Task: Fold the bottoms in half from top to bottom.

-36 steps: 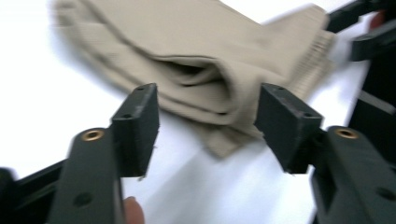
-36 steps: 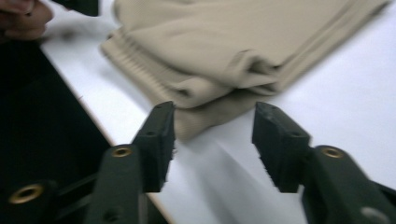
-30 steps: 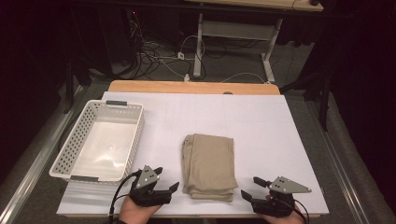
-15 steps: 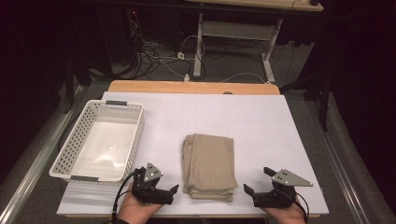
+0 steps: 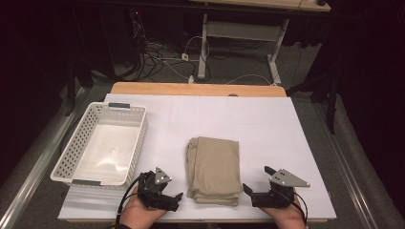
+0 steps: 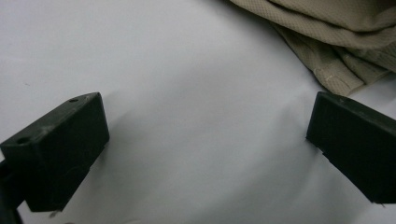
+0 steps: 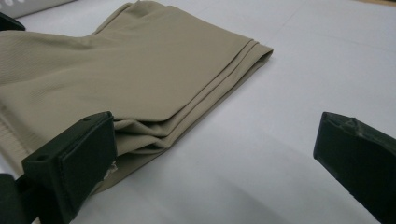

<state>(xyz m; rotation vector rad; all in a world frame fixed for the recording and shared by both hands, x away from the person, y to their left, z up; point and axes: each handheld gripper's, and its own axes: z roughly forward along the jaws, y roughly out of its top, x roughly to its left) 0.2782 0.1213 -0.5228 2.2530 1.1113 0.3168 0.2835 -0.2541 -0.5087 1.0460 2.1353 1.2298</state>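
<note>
A folded tan cloth (image 5: pixel 213 169) lies flat on the white table (image 5: pixel 277 124), near its front edge. My left gripper (image 5: pixel 175 200) rests on the table just left of the cloth's front corner, jaws pointing at it. Those jaws have just been opening and stand wide, with bare table between them (image 6: pixel 205 140); the cloth's corner (image 6: pixel 336 42) lies just beyond the jaws. My right gripper (image 5: pixel 255 180) sits just right of the cloth. It too has just been opening and stands wide (image 7: pixel 215 149), with the cloth's folded edge (image 7: pixel 116 74) beside one jaw, untouched.
A white perforated basket (image 5: pixel 136 143) stands empty at the table's left side. A wooden strip (image 5: pixel 198 89) borders the far edge. Cables and a desk frame (image 5: pixel 205 47) are on the floor beyond. Metal rails run along both sides of the table.
Both grippers' jaws have spread wider. The hands have stayed almost in place at the front edge, and the cloth has not moved.
</note>
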